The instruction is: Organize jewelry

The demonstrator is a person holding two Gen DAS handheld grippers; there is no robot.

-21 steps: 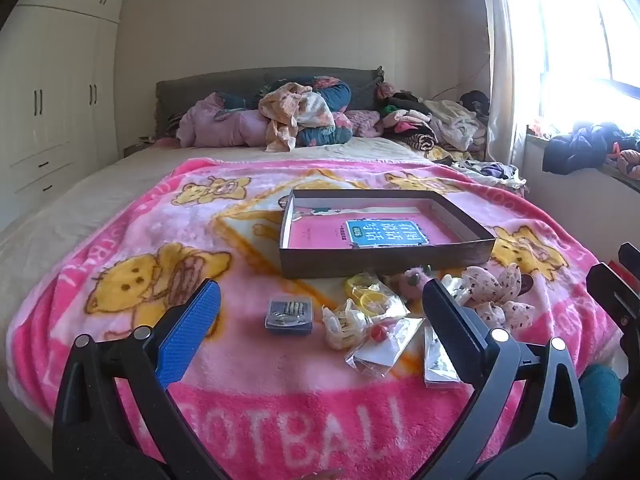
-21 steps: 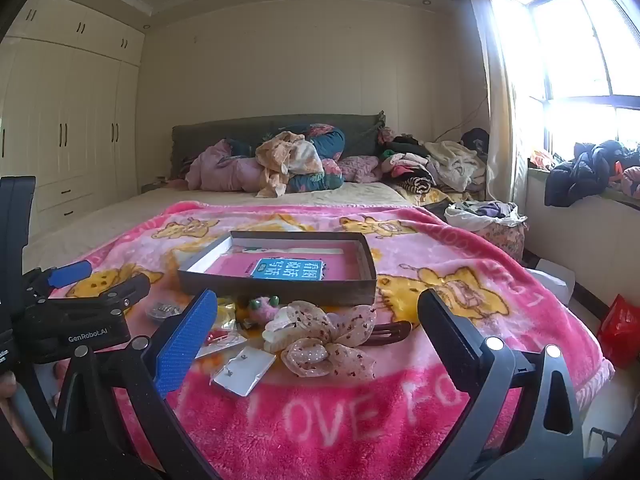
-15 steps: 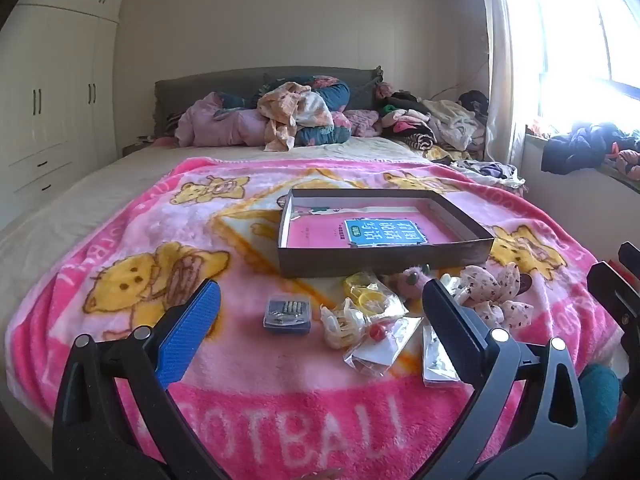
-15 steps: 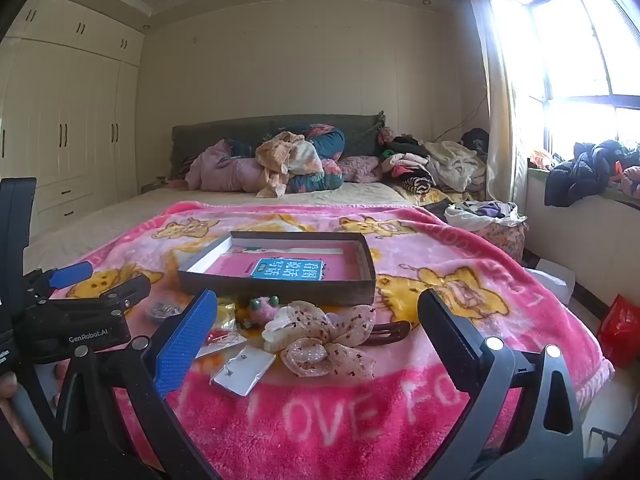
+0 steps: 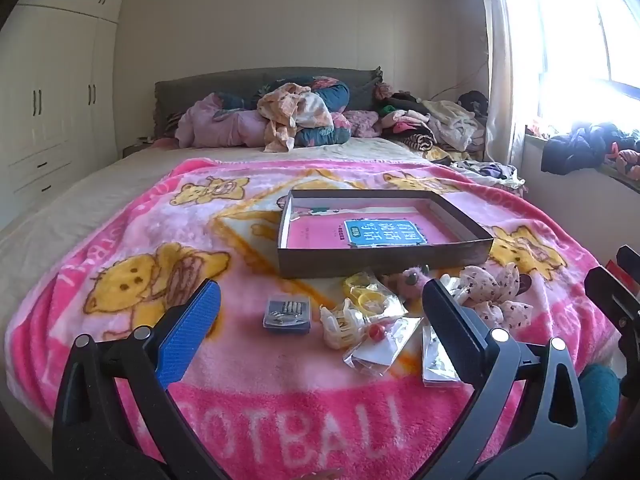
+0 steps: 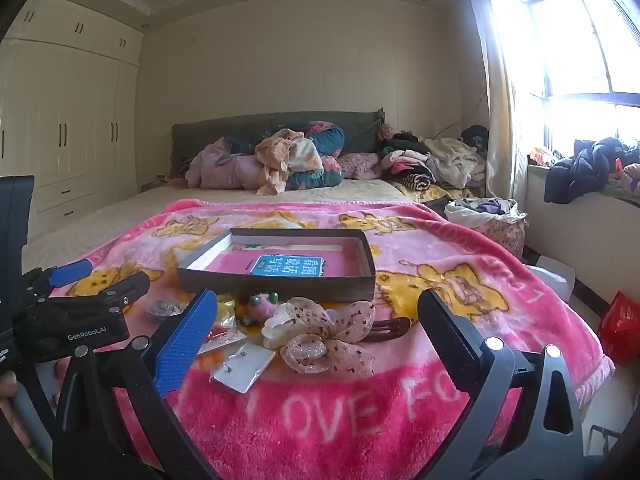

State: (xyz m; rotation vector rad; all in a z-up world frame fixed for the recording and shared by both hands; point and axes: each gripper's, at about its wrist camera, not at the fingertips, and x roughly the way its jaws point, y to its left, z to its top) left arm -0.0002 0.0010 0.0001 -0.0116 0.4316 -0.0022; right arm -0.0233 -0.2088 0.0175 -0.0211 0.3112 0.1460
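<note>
Shallow box (image 5: 384, 258), blanket (image 5: 280, 380) edge near

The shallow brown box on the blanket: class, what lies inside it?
Inside the brown box lies a pink book with a blue title label. Whatever is beneath the book is covered.

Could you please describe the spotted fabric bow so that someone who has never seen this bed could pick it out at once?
Start at the pink cartoon-bear blanket on the bed and find the shallow dark box lying on it. Just in front of the box's near wall is a cluster of small accessories and clear packets. The spotted fabric bow is the biggest of them: soft, pale pink petals with dark speckles, fixed to a brown hair clip.
</note>
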